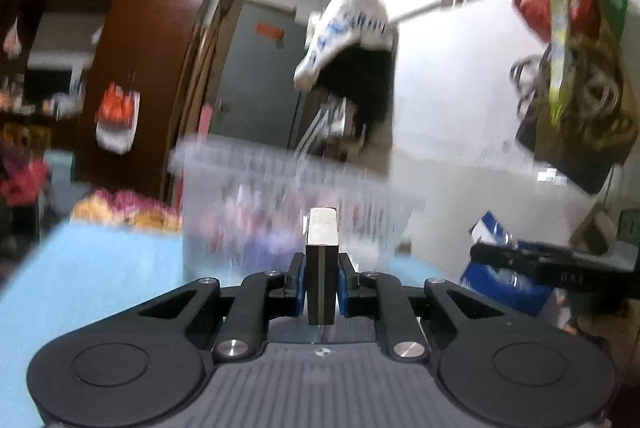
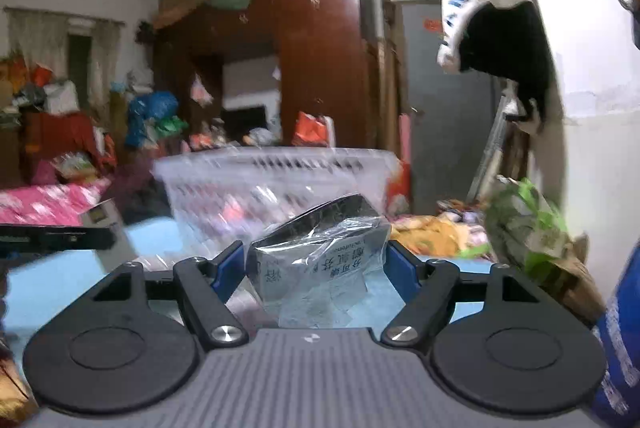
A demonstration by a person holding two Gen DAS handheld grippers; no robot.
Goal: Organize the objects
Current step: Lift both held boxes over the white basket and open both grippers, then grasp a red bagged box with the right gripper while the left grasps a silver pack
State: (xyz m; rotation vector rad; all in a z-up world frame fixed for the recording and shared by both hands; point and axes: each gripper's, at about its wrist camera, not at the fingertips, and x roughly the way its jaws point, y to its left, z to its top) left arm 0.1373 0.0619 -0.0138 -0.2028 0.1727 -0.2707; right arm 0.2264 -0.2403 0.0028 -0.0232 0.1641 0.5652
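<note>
Left gripper: blue-padded jaws pressed tight on a thin, upright, dark-sided box with a pale top, which stands between the pads and juts forward past them. Right gripper: jaws set wide, clamping a grey printed packet in crinkled clear wrap at both sides. A translucent slotted plastic basket stands just ahead of both, on the light-blue tabletop.

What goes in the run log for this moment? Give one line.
left gripper: shut on small box | right gripper: shut on plastic-wrapped packet | clear basket: ahead on blue table
</note>
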